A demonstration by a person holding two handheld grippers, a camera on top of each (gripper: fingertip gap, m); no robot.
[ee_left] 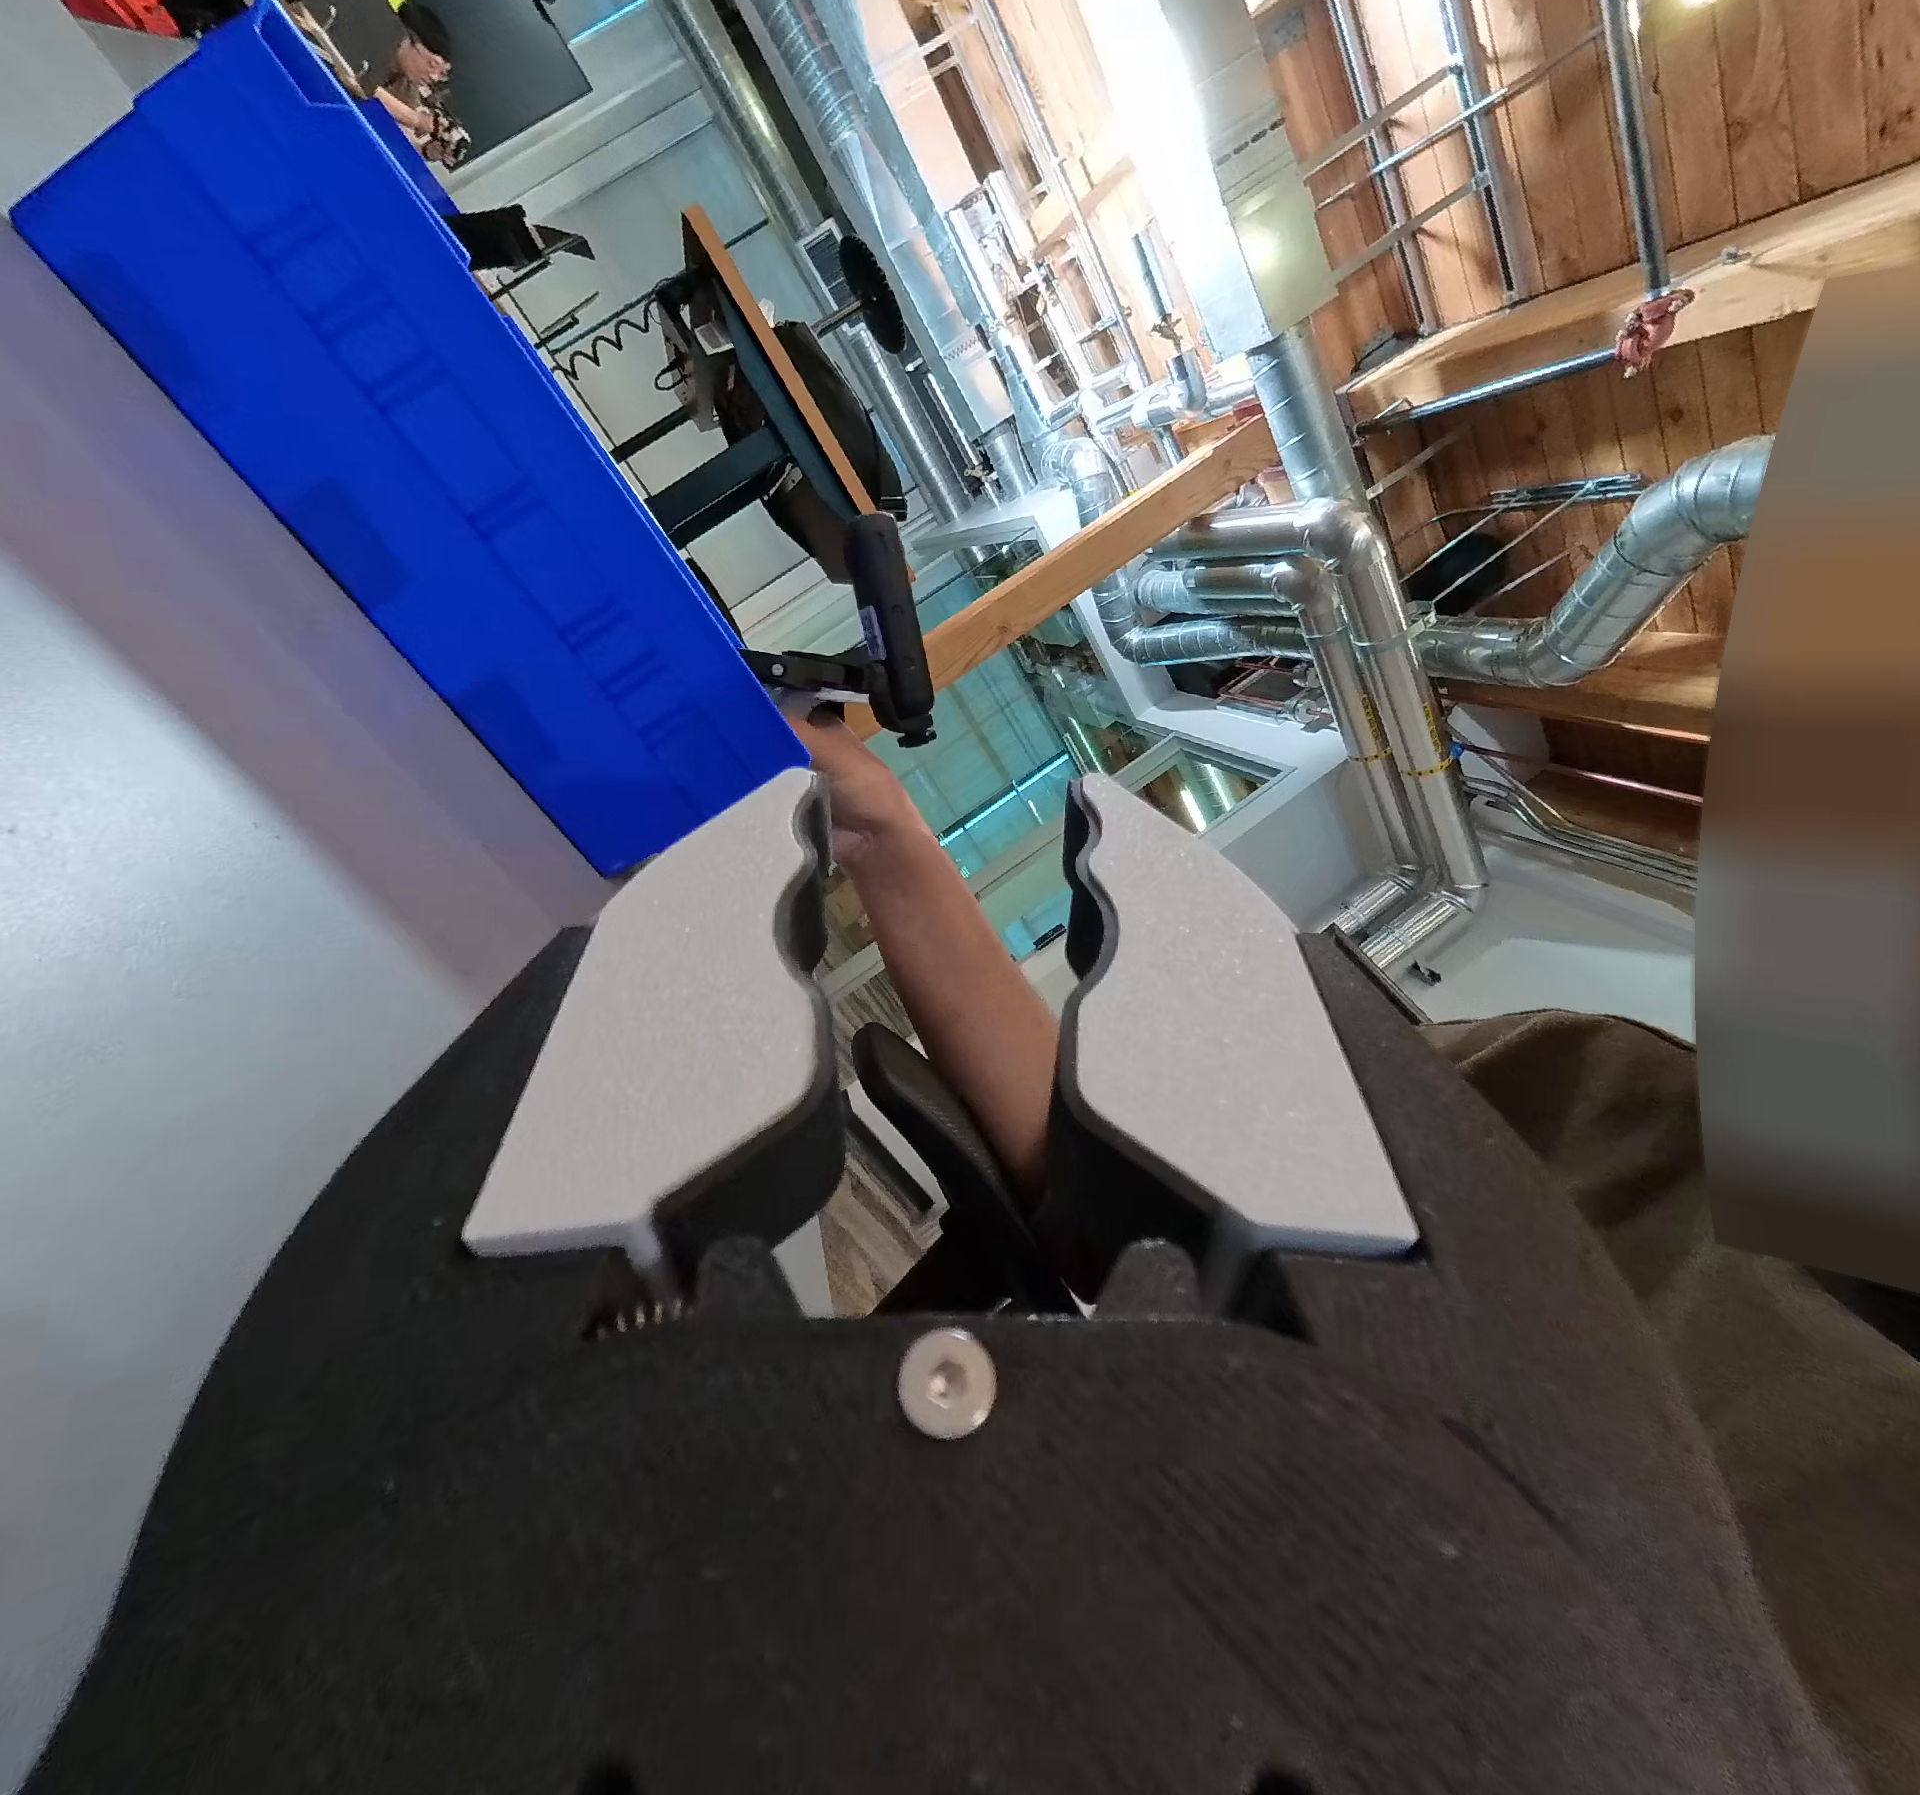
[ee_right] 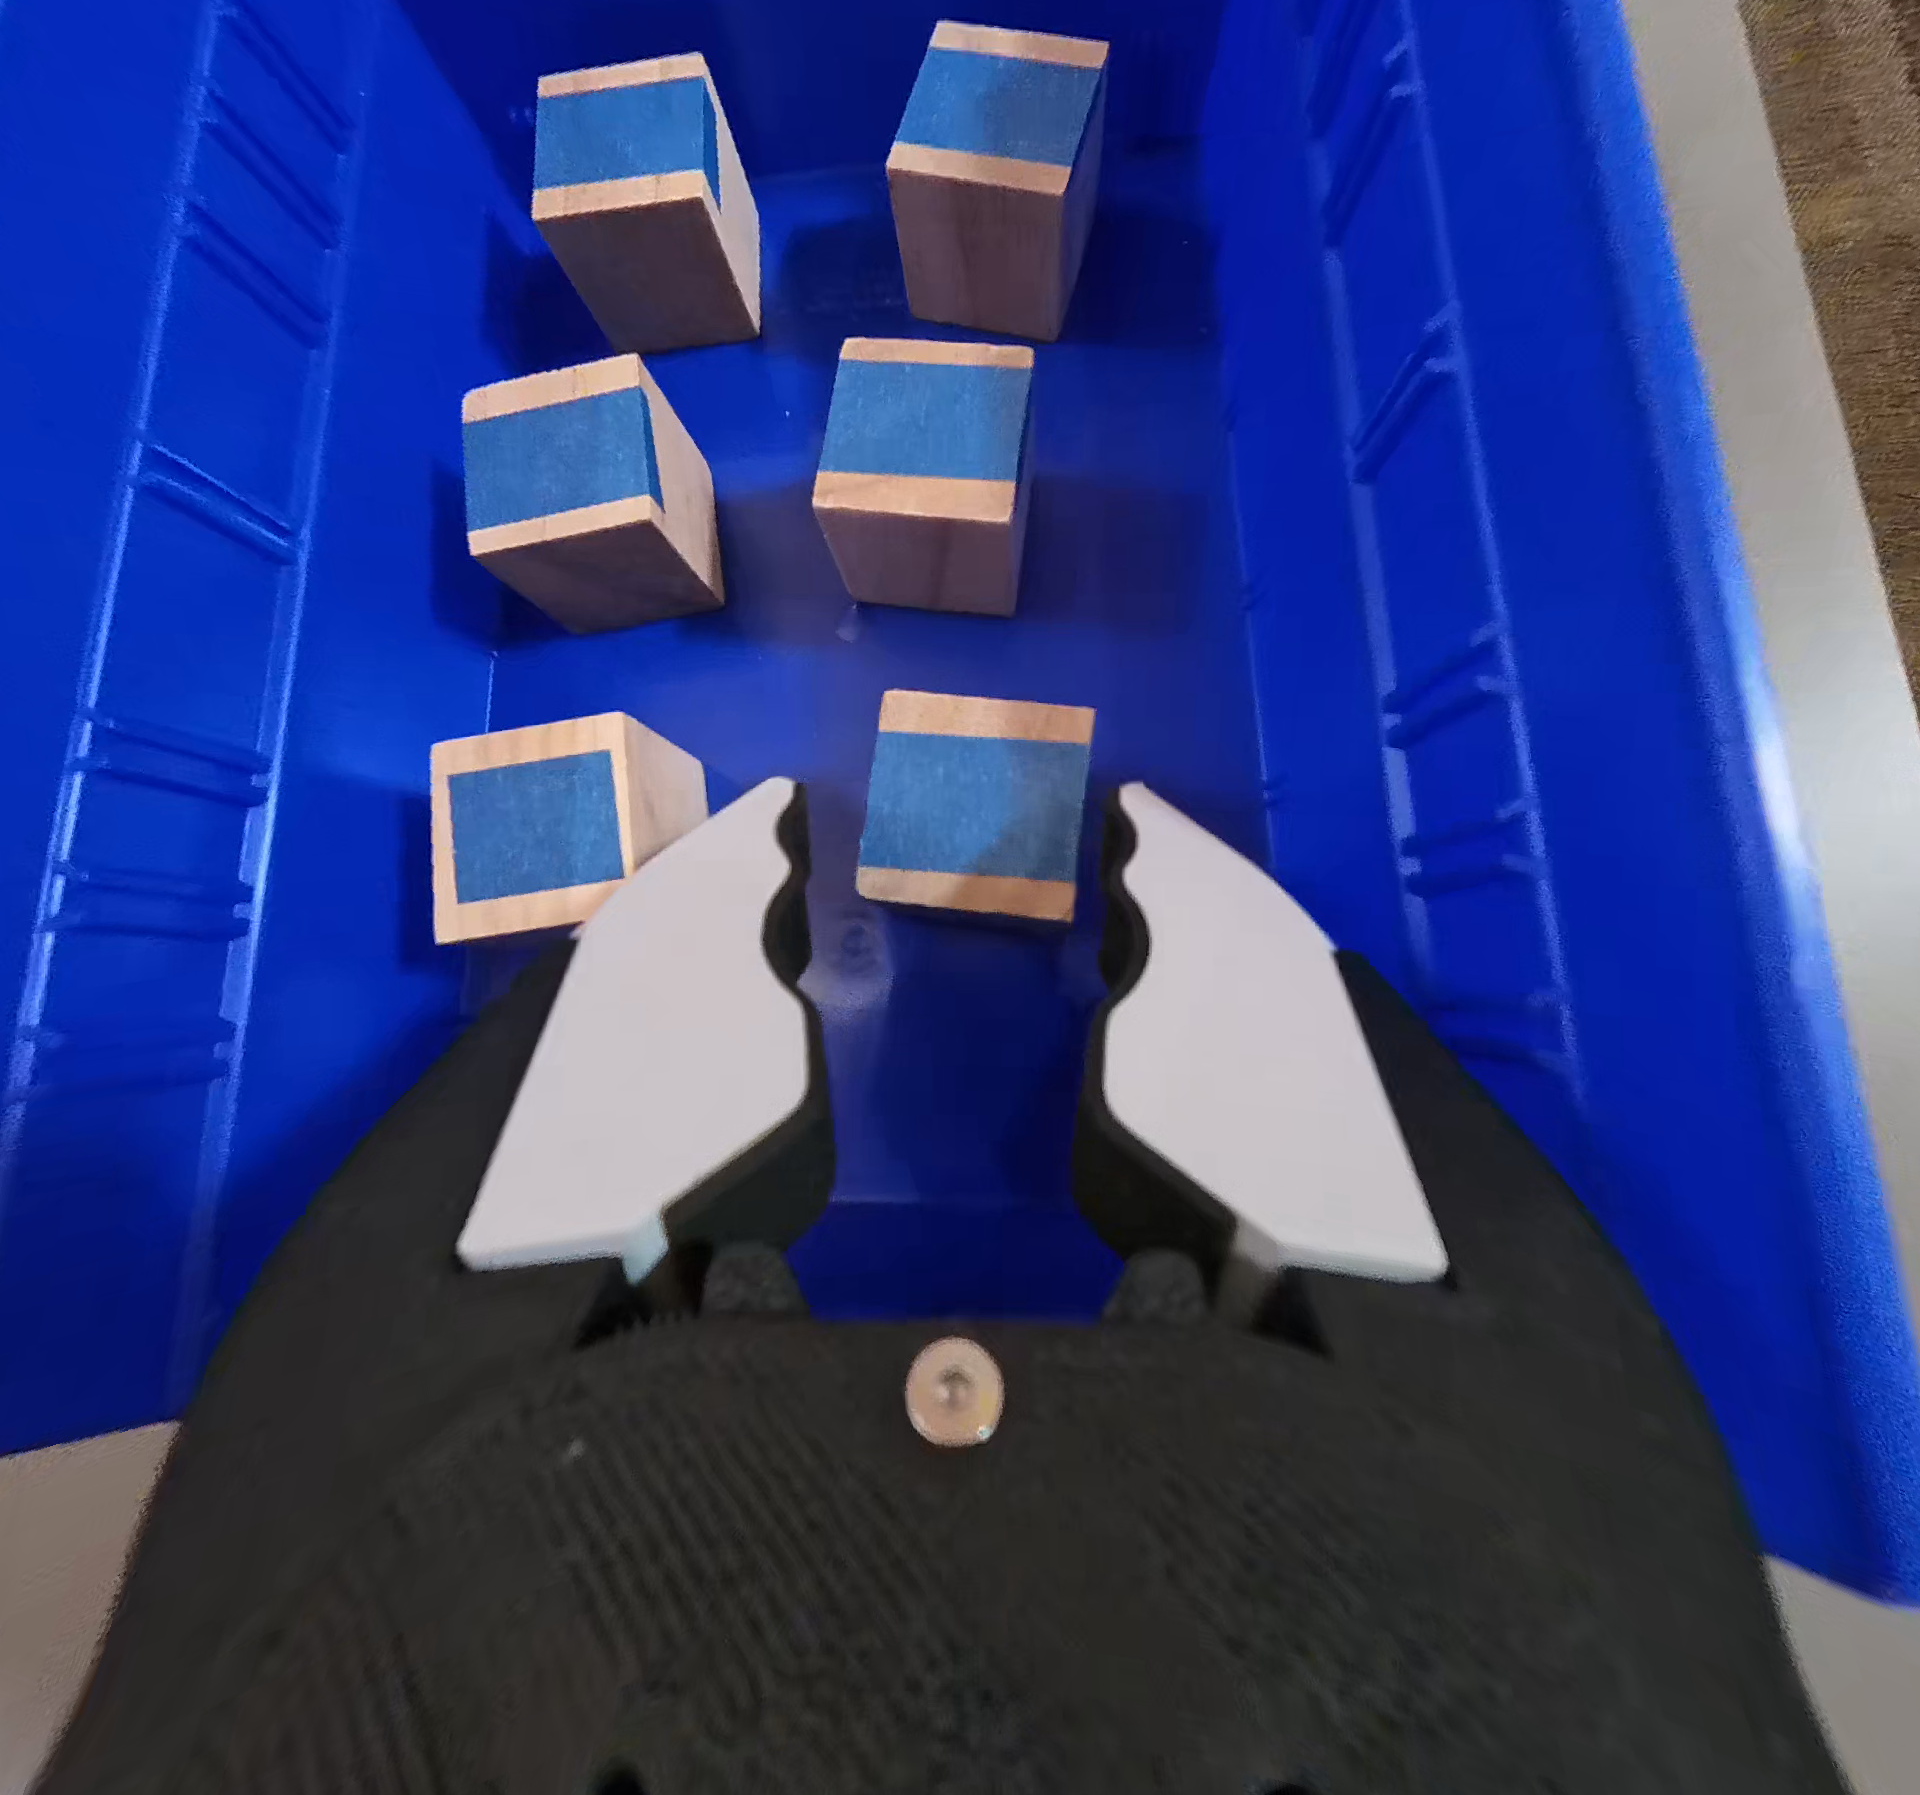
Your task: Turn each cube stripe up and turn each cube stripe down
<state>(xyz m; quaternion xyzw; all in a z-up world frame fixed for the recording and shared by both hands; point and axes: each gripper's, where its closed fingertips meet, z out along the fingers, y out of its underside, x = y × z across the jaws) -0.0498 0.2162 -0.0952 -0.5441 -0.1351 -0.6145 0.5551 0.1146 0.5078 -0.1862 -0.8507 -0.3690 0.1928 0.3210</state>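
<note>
Right claw (ee_right: 956, 800): fingers spread, nothing between them, poised above the near end of the blue bin (ee_right: 1455, 602). Its tips straddle the near-right cube (ee_right: 975, 805) from above; contact with that cube cannot be confirmed.

Bin contents, right wrist view: six wooden cubes stand on the bin floor in two columns of three, all apart from one another, each with the blue stripe facing up. From the near-right cube, the near-left cube (ee_right: 535, 826) lies at 9 o'clock, partly covered by the claw's left finger. The middle-right cube (ee_right: 925, 457) lies at 12 o'clock and the middle-left cube (ee_right: 577, 483) at about 11 o'clock. The far-right cube (ee_right: 997, 156) and far-left cube (ee_right: 634, 176) sit beyond those, toward the far wall. On the near-left cube the blue patch stops short of the edges; on the others it runs as a band between two bare wood strips.

Left claw (ee_left: 945, 800): fingers spread, empty, held outside the bin and tilted sharply so that its view takes in the ceiling pipes (ee_left: 1351, 623). The bin's outer wall (ee_left: 416, 457) appears at its 10 o'clock, resting on the pale tabletop (ee_left: 156, 914). A person's forearm (ee_left: 935, 914) shows through the gap between the fingers.
</note>
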